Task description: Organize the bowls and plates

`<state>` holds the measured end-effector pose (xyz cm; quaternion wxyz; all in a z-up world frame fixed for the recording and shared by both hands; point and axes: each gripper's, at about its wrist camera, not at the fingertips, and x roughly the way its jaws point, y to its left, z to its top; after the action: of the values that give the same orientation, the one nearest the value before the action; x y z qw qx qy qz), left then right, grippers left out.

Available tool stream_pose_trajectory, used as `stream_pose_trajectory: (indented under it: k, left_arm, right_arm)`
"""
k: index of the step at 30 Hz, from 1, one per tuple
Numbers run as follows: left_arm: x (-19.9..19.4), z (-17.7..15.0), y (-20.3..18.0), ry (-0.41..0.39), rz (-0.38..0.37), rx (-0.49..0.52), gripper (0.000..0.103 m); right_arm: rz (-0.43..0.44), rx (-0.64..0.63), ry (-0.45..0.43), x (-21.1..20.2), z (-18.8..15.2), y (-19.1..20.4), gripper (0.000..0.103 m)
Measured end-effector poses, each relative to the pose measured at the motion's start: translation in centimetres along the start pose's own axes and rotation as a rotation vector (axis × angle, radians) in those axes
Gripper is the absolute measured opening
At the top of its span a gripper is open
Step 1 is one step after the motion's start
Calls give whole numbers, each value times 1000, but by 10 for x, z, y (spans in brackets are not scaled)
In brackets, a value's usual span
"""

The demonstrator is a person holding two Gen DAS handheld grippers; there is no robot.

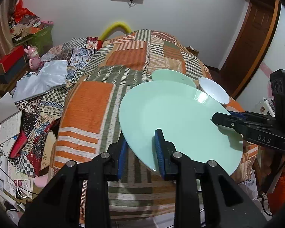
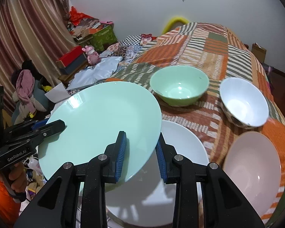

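Mint-green plate (image 2: 102, 125), wide, shallow and glossy with a window glare near its rim, hangs tilted above the near edge of the patchwork cloth (image 2: 208, 43), clear of the table. Both claws pinch it from opposite sides. The left gripper (image 1: 142, 150) is closed on the plate's left rim, one blue pad on top of the glaze and the other beneath the edge. The right gripper (image 2: 140, 152) is clamped the same way on the right rim, its fingers straddling the edge. Each tool slants downward toward the table, and the hand (image 2: 17, 178) of the person, with an orange sleeve below it, wraps the left tool's handle.

Under the plate's right side lies a white plate (image 2: 184, 148) on the cloth. Farther back sits a green bowl (image 2: 178, 89), to its right a white bowl (image 2: 245, 102) with a patterned outside, and nearest on the right a pale pink bowl (image 2: 254, 171).
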<state>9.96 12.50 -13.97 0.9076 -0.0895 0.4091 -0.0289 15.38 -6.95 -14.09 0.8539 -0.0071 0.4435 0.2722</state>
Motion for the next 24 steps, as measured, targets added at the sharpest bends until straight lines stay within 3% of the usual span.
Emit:
stream_pose_trajectory:
  k: [24]
  left_arm:
    - [33,-23,-41,73,-73,21,27]
  right_arm:
    - [-48,102,14,-16,-42,-40,28]
